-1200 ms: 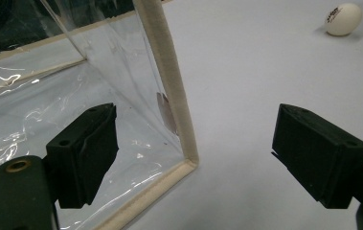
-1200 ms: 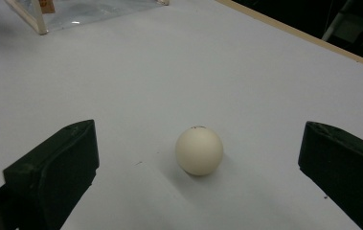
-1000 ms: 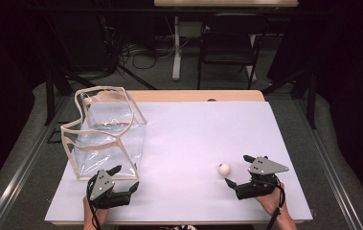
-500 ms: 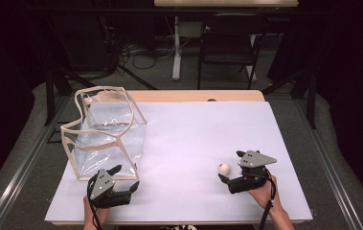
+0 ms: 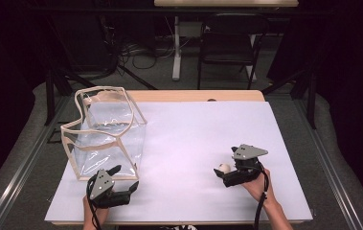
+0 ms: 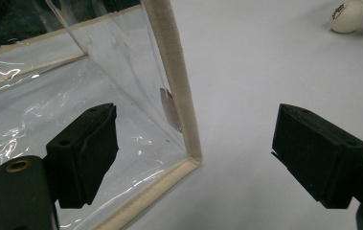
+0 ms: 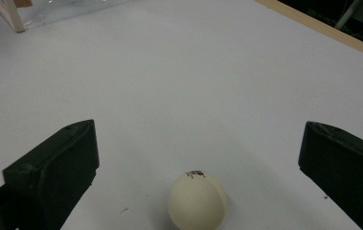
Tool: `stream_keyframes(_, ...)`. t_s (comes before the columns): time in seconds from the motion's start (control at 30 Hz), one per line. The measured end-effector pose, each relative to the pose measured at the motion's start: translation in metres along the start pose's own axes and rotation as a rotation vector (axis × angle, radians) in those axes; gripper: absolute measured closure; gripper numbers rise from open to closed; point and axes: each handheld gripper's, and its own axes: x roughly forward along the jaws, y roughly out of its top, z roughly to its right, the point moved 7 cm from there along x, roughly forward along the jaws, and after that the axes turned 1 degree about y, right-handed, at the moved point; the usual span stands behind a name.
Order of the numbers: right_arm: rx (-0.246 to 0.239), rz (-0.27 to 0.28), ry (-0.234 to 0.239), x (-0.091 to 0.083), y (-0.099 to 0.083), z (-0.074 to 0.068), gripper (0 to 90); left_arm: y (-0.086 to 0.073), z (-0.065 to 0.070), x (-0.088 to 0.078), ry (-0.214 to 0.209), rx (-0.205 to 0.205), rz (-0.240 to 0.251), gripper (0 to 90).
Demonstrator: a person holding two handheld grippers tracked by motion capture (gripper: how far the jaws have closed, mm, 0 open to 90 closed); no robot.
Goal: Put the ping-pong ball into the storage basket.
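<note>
Since the right gripper [image 5: 223,175] is the one closing in on something, I'd say the job here is picking up the little white ball [image 5: 224,168], probably to drop it into the clear bag [image 5: 106,139] over on the left. That's my guess from the layout, anyway.

So the ball is sitting on the white table [image 5: 193,129], on the right side toward the person's edge, well apart from the bag. In the right gripper view the ball [image 7: 198,201] lies between the two black jaws, low in the picture and roughly centred, with a bit of printed lettering on top. Both jaws are spread wide with clear table on either side of the ball, so nothing is touching it yet. It looks lined up for a squeeze once the gripper slides in a bit more, though a round ball like that could easily roll off if one jaw taps it first.

Over on the other side, the left gripper [image 5: 124,188] rests near the front corner of the bag, jaws spread wide too and holding nothing. From the left gripper view, the bag's cream-trimmed corner [image 6: 179,103] stands between its jaws, so I'd guess it's parked there to steady or open the bag when the ball arrives. The ball [image 6: 349,16] shows far off at the top right of that view.
</note>
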Motion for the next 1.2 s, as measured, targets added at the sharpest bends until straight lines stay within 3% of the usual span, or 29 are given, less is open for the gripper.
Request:
stream_keyframes(0.57,0.027,-0.056,0.018,0.015,-0.020,0.003,0.0,0.001,0.002,0.001,-0.013,0.016,0.000,16.0)
stream_keyframes(0.93,0.040,-0.073,0.002,0.016,-0.029,0.005,0.0,0.001,0.003,0.002,-0.018,0.017,-0.010,16.0)
stream_keyframes(1.2,0.037,-0.101,0.018,0.019,-0.034,0.003,0.3,0.001,0.004,0.003,-0.024,0.017,-0.016,16.0)
